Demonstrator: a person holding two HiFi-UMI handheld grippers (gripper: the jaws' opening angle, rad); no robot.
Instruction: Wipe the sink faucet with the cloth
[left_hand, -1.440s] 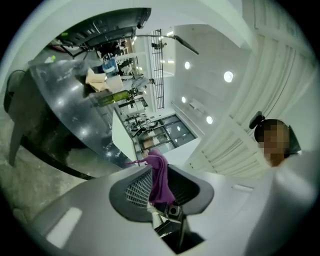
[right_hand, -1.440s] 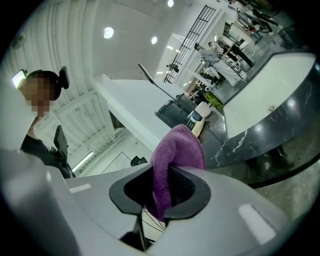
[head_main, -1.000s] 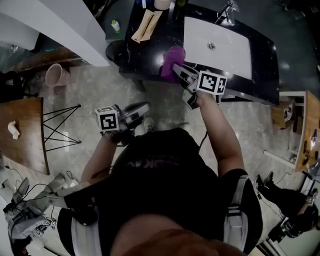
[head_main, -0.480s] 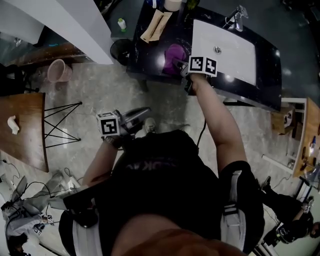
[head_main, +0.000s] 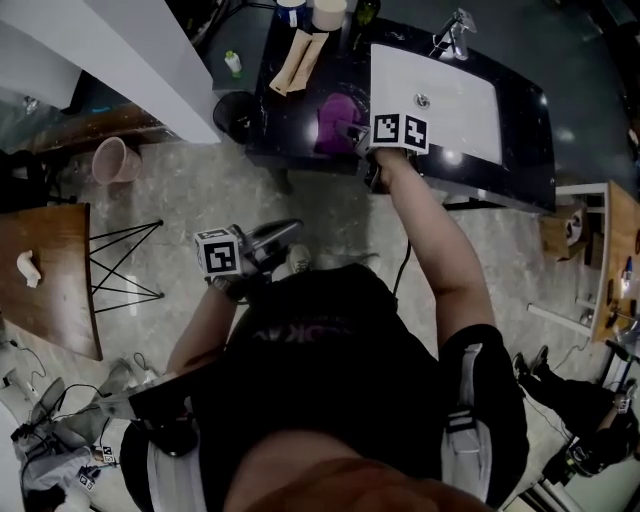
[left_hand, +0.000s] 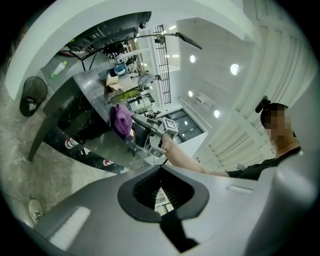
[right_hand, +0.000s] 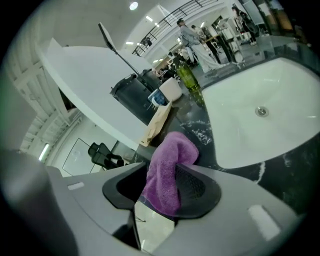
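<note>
A purple cloth (head_main: 333, 118) rests on the black counter (head_main: 290, 115), left of the white sink basin (head_main: 455, 95). My right gripper (head_main: 351, 134) points down at the cloth and its jaws are opening. In the right gripper view the cloth (right_hand: 167, 170) still hangs between the jaws of the right gripper (right_hand: 162, 189), lying against one pad with a gap at the other. The chrome faucet (head_main: 455, 32) stands at the basin's far rim, well away from both grippers. My left gripper (head_main: 288, 232) is shut and empty over the floor by my waist; the left gripper view shows the left gripper (left_hand: 160, 189) with its jaws together.
A brown paper bag (head_main: 297, 55), cups (head_main: 326, 12) and a green bottle (right_hand: 186, 76) stand at the counter's far left. A black bin (head_main: 232, 108) sits beside the counter. On the floor are a pink bucket (head_main: 113, 158), a wire stool (head_main: 120, 262) and a wooden table (head_main: 45, 270).
My right gripper moved from the counter's front edge in over the counter and lower, carrying the cloth, and its jaws have spread. The left gripper stayed where it was.
</note>
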